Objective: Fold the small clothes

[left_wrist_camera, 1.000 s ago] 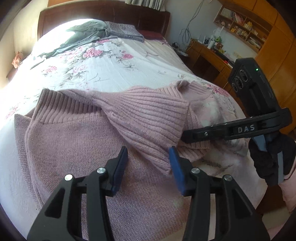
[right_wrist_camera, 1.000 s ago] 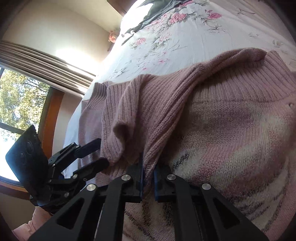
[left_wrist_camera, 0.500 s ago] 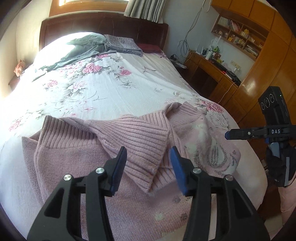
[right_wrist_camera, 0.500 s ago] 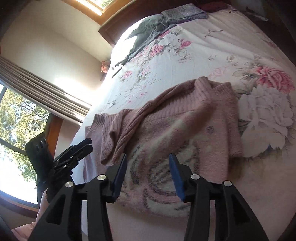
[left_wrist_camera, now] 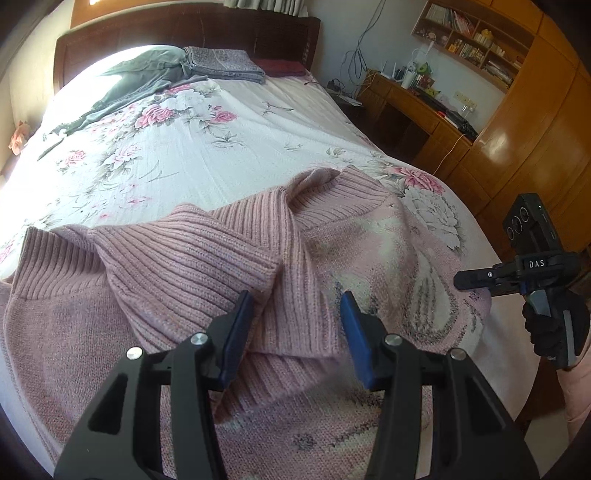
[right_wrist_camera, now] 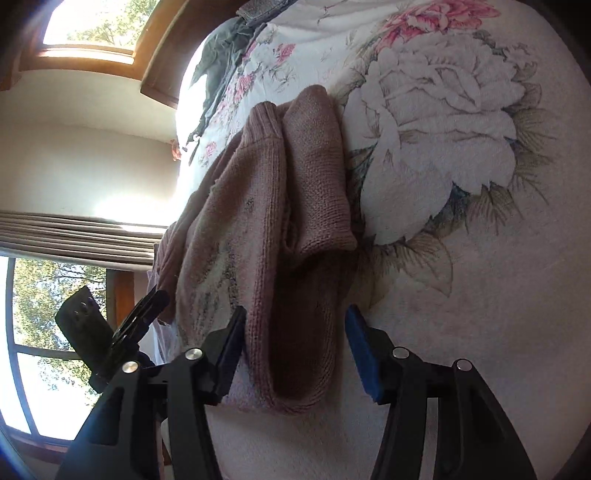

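Around: a bed [left_wrist_camera: 207,162] with a white floral cover; grey clothes [left_wrist_camera: 147,79] and a folded grey cloth [left_wrist_camera: 225,68] lie up by the dark headboard [left_wrist_camera: 192,31], well apart from the work. A wooden desk [left_wrist_camera: 417,107] and shelves [left_wrist_camera: 476,40] stand to the right of the bed; a window [right_wrist_camera: 40,325] with a curtain [right_wrist_camera: 77,236] shows in the right wrist view.
In the way: nothing lies between either gripper and the knit.
Sweater [left_wrist_camera: 207,280]: pink knit, spread across the near end of the bed, with a pale grey-and-white pattern on the front. A ribbed sleeve [left_wrist_camera: 184,269] is folded across the body, its cuff end lying toward the middle. In the right wrist view the sweater's side shows as bunched folds with an open dark hollow at its near edge.
Left gripper [left_wrist_camera: 297,328]: jaws wide apart, holding nothing, hanging just above the folded sleeve's end; contact with the knit cannot be told.
Right gripper [right_wrist_camera: 295,343]: jaws wide apart, empty, set either side of the sweater's near edge; its left pad looks close against the knit. A black-gloved hand [left_wrist_camera: 554,328] holds it at the bed's right side.
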